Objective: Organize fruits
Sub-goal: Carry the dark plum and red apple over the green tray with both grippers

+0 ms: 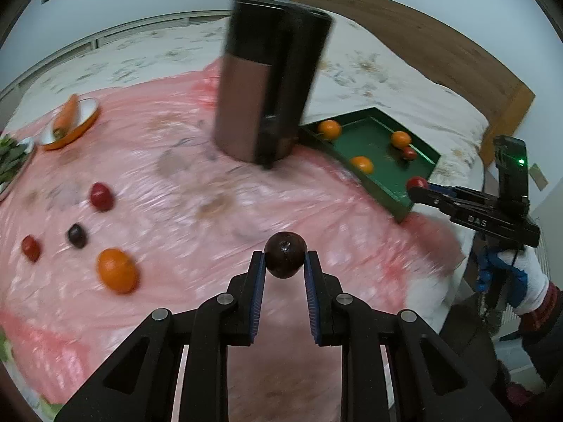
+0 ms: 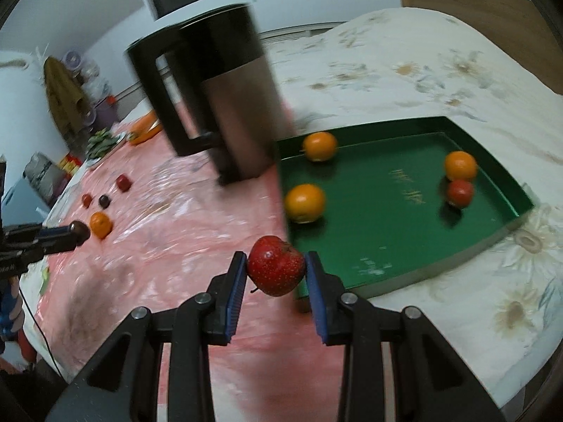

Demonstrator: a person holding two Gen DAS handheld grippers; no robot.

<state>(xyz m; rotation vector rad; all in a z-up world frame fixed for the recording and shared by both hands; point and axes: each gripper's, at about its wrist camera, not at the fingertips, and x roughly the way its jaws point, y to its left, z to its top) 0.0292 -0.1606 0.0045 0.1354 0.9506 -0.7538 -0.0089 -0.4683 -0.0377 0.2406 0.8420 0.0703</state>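
My left gripper [image 1: 285, 258] is shut on a dark plum [image 1: 285, 256], held above the pink plastic sheet [image 1: 197, 190]. My right gripper [image 2: 275, 263] is shut on a red speckled fruit [image 2: 276, 265] just left of the green tray [image 2: 394, 225]. Inside the tray lie three oranges [image 2: 304, 203] and a small red fruit [image 2: 460, 192]. In the left wrist view the right gripper [image 1: 418, 184] hangs over the green tray [image 1: 373, 142] at its near corner. On the sheet at the left lie an orange [image 1: 117, 270], a dark plum [image 1: 77, 235] and two red fruits [image 1: 102, 197].
A tall black and steel kettle [image 1: 267, 81] stands beside the tray on the sheet. At the far left are an orange bowl holding a carrot [image 1: 70, 119] and a plate of greens [image 1: 12, 156]. A flowered bedspread [image 2: 422, 81] and wooden headboard [image 1: 422, 42] lie behind.
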